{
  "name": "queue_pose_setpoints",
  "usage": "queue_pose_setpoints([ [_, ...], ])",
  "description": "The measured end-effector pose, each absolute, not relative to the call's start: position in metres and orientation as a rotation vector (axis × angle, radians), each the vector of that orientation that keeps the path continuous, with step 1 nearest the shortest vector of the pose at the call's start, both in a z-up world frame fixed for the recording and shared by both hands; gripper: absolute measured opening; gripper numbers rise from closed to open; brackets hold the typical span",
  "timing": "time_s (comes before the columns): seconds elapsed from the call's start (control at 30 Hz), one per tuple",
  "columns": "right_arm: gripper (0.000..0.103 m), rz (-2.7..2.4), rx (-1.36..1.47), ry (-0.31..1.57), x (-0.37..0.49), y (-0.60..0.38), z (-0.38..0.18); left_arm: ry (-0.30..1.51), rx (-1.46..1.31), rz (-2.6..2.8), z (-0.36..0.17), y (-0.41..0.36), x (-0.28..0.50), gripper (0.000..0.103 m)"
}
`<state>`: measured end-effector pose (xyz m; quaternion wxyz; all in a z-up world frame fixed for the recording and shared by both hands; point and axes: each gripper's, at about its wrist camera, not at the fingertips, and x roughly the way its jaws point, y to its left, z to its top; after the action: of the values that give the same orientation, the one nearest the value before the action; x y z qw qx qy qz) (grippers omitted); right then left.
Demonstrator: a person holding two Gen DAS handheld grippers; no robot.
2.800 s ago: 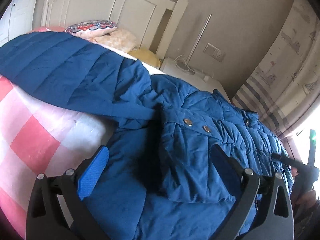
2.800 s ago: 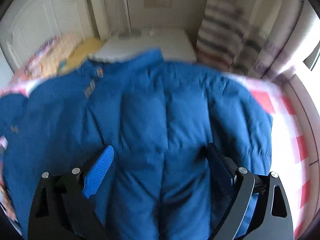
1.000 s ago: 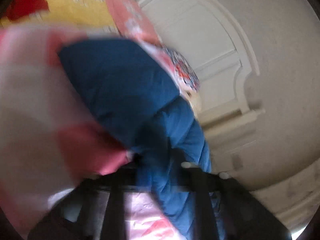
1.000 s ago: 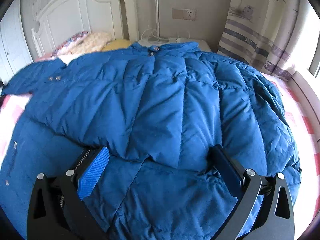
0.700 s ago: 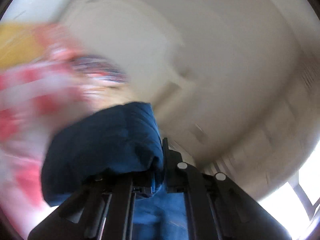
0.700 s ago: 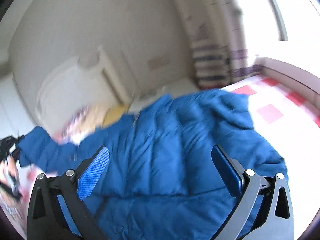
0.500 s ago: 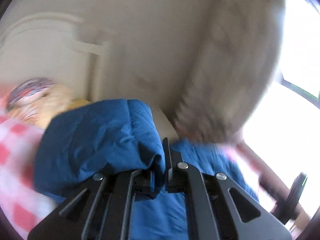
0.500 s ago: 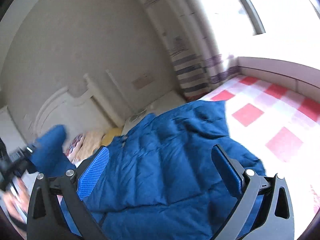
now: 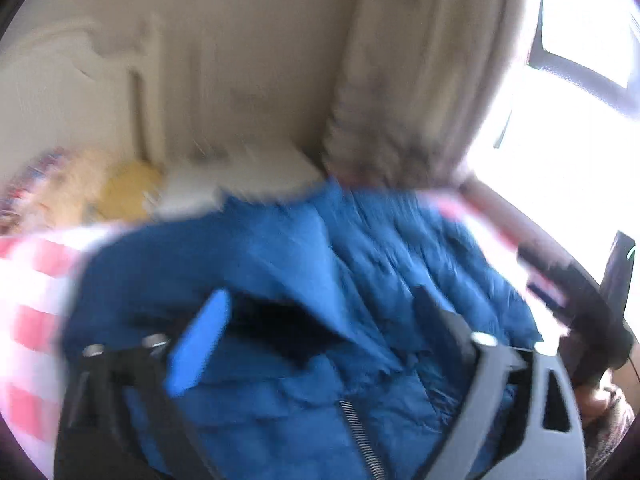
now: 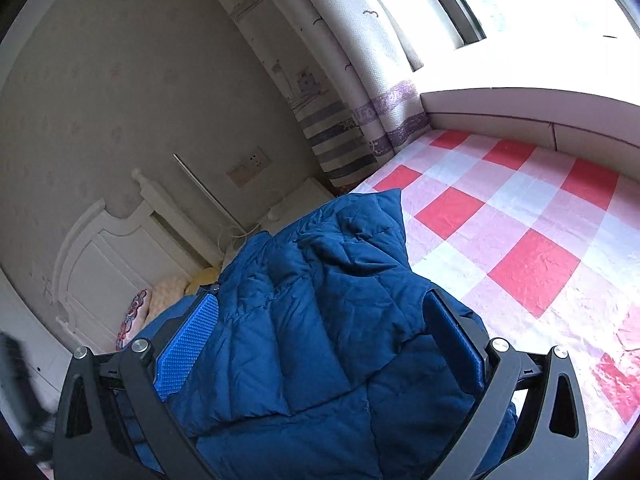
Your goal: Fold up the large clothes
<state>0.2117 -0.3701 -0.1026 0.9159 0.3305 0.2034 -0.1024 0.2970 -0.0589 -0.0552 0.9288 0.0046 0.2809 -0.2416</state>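
Bedroom w/ a bed under a pink, red & white check sheet [image 10: 532, 268], beige wall, white headboard [image 10: 116, 256] at the far end, patterned curtain [image 10: 340, 92] by a bright window. A blue puffer jacket [image 10: 320, 320] lies on the sheet, bunched & partly doubled over itself, collar end toward the headboard; open sheet spreads from the jacket toward the window side. Pillows [image 10: 160, 296] sit between jacket & headboard, a white nightstand [image 10: 296, 200] beyond the jacket's far edge, a wall socket [image 10: 248, 168] above it. Left gripper [image 9: 320, 328] hangs over the jacket, jaws opening, now spread wide; jacket fabric lies under & between the fingers but the pads don't press it. That view is motion-blurred, so details are soft; a zipper strip [image 9: 360, 436] shows on the jacket near the camera. Right gripper [image 10: 320, 340] also over the jacket, fingers spread apart w/ a blue textured pad [image 10: 188, 348] on one side; the folded jacket edge sits in the gap, not pinched. In the left view the right gripper's dark frame and the hand holding it show at the jacket's window-side edge.
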Motion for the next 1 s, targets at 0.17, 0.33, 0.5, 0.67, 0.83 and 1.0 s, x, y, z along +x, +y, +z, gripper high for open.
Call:
queue_pose_setpoints([
  [0.17,0.098,-0.202,0.643,0.427,0.214,-0.363,-0.102,0.562,-0.042,-0.188,-0.058,0.033,0.296,0.1],
  [0.33,0.098,-0.189,0.561,0.457,0.221,-0.348,-0.099,0.734,-0.046,-0.07,-0.1,0.081,0.314,0.097],
  [0.5,0.098,-0.131,0.42,0.501,0.232,-0.317,-0.094,0.876,-0.045,-0.068,-0.141,0.085,0.338,0.098],
  [0.67,0.098,-0.016,0.178,0.558,0.25,-0.26,-0.079,0.898,-0.156,-0.07,-0.16,0.106,0.342,0.101],
  [0.83,0.098,0.076,-0.211,0.647,0.289,-0.163,-0.063,0.905,-0.163,-0.078,-0.162,0.109,0.342,0.101],
  [1.0,0.097,0.082,-0.492,0.783,0.338,-0.095,-0.085,0.899,-0.175,-0.087,-0.16,0.107,0.343,0.101],
])
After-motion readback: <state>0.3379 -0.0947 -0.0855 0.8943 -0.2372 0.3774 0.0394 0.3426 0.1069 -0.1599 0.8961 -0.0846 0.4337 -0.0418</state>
